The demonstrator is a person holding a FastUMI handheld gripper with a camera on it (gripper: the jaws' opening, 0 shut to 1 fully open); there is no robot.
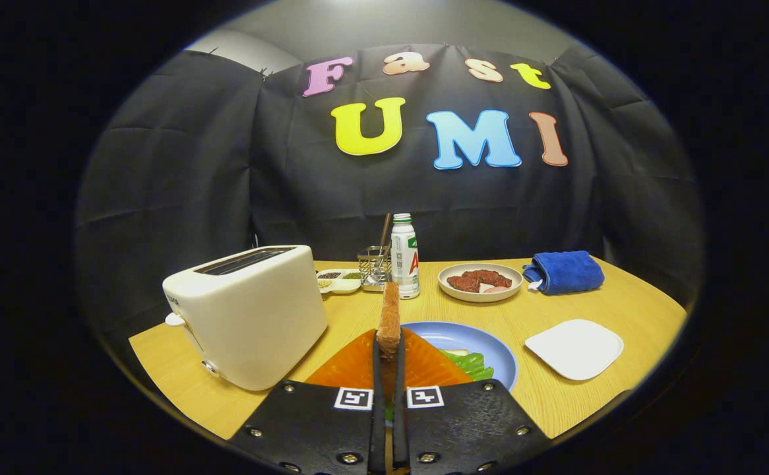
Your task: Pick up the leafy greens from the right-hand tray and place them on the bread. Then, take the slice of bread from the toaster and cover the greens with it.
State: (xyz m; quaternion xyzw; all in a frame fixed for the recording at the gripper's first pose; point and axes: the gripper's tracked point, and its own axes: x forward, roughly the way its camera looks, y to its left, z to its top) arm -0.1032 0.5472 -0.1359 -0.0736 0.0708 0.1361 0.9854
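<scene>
So my gripper was clamped nearly closed on the thin brown slice of toasted bread, both fingers pressing its flat faces, with the slice standing on edge and its long axis running straight up from the fingertips. The round blue plate sat right under and just beyond the slice, and the bright green leafy greens were lying on it, a bit off to the right of the slice. I couldn't really see the bottom bread under the greens, the fingers hid most of it. The boxy white plastic toaster was left of the plate with its slot looking empty, and the small square white tray was right of the plate on the wooden worktop. My guess: the slice needed tipping flat and nudging right to cover the greens.
</scene>
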